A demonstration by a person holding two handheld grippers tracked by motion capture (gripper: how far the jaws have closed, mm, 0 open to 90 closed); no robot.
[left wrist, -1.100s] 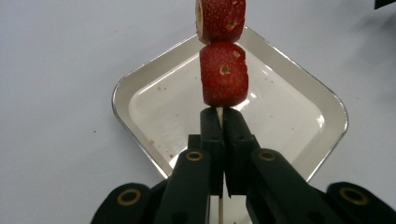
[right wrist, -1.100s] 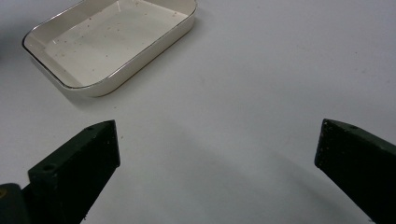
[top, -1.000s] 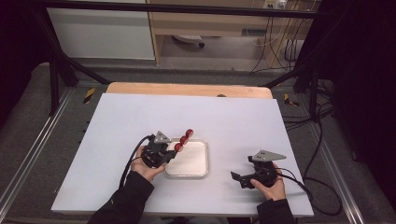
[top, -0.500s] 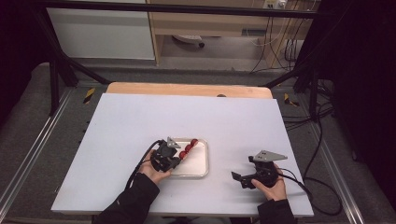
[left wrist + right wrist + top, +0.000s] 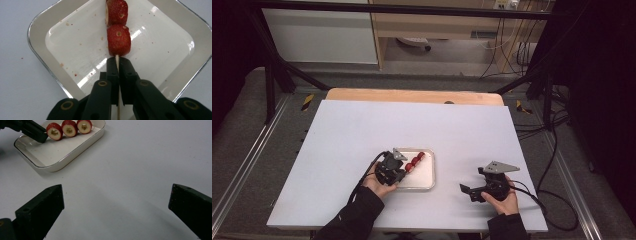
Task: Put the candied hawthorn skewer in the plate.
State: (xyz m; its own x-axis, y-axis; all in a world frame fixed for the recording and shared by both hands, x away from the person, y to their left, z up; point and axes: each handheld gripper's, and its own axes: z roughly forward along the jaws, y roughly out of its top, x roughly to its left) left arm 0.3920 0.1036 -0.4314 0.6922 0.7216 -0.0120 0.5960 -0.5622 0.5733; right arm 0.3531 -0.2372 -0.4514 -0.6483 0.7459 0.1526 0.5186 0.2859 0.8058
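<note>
A thin wooden skewer with three red strawberry pieces point(image 5: 118, 43) lies low over a white tray point(image 5: 40, 42). My left gripper point(image 5: 117, 60) pinches the bare stick just behind the nearest piece. Its jaws have just been opening a trifle, with the stick still between them. From above, the left gripper point(image 5: 404, 170) reaches over the tray's point(image 5: 424, 184) left rim and the strawberries point(image 5: 414, 162) point to the far right. My right gripper point(image 5: 467, 192) rests on the table to the right of the tray, jaws wide apart. In its own view the right gripper point(image 5: 117, 195) holds nothing and faces the skewer point(image 5: 70, 128).
The tray point(image 5: 62, 160) has crumbs and juice specks on its floor. The white tabletop point(image 5: 362, 130) spreads around it, with a wooden strip point(image 5: 412, 95) at the far edge. Cables trail from both grippers toward the near edge.
My left gripper has moved right and slightly down, bringing the strawberry skewer lower into the tray. The right gripper has stayed where it was.
</note>
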